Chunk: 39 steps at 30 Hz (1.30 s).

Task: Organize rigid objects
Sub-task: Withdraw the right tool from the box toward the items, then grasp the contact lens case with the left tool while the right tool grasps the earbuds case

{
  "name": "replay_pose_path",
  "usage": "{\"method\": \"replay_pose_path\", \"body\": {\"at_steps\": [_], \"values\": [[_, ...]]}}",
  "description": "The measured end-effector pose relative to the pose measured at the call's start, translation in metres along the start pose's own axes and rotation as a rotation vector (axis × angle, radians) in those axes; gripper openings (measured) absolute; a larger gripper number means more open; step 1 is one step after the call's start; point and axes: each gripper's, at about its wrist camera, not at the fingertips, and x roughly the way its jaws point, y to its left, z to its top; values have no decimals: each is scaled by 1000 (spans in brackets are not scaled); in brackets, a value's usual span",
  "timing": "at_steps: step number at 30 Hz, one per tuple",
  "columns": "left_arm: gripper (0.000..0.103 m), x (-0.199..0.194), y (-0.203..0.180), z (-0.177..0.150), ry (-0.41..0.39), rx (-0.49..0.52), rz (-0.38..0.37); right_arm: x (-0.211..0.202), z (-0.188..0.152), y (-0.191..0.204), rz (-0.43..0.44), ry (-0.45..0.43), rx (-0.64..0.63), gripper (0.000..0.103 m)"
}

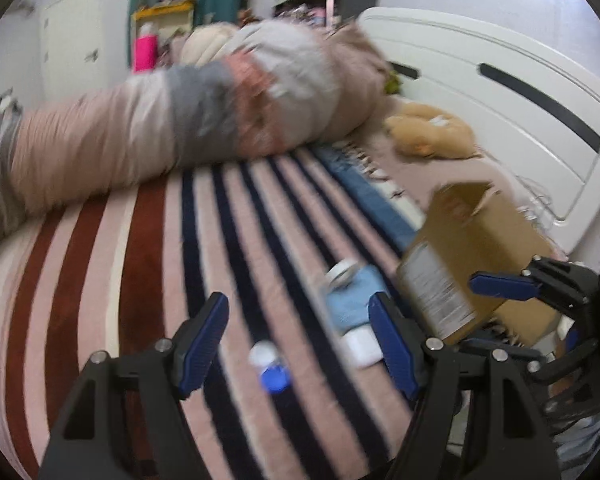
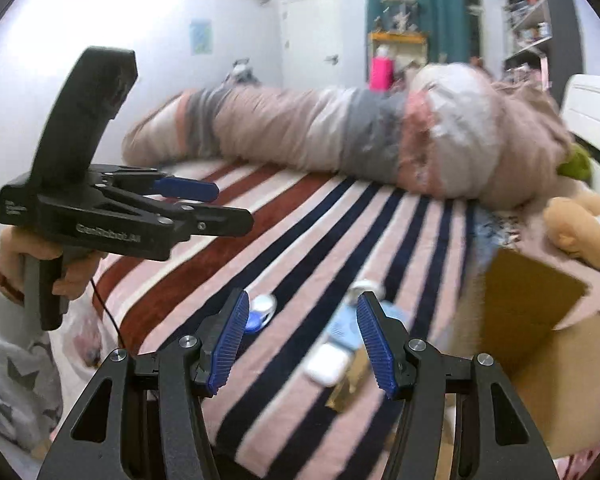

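Note:
Small objects lie on a striped bedspread (image 1: 148,264): a white jar with a blue lid (image 1: 270,366) (image 2: 260,312), a light blue box (image 1: 352,300) (image 2: 346,328), a white case (image 1: 362,346) (image 2: 326,364) and a round white tin (image 1: 342,272) (image 2: 366,286). An open cardboard box (image 1: 480,256) (image 2: 536,344) stands at the right. My left gripper (image 1: 300,344) is open above the jar, empty. My right gripper (image 2: 302,340) is open above the blue box, empty. The left gripper also shows in the right wrist view (image 2: 204,204), and the right gripper shows in the left wrist view (image 1: 500,286).
A rolled quilt (image 1: 180,132) (image 2: 340,136) lies across the far side of the bed. A tan plush toy (image 1: 432,132) (image 2: 584,228) sits near the white headboard (image 1: 500,80). A pink bottle (image 2: 380,72) and shelves stand behind.

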Motion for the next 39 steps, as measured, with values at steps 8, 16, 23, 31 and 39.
{"method": "replay_pose_path", "body": {"at_steps": [8,16,23,31,39], "values": [[69,69,44,-61,94,-100,-57,73,-36,9,-10,162,87,53],[51,124,43,-84,147,-151,-133,118,-63,-21,-151,233,210,51],[35,136,29,-81,126,-91,-36,131,-71,-18,-249,252,156,51],[30,121,34,-86,124,-79,-56,144,-76,-21,-239,259,156,43],[29,86,30,-79,83,-63,-36,117,-57,0,-174,176,85,42]]}}
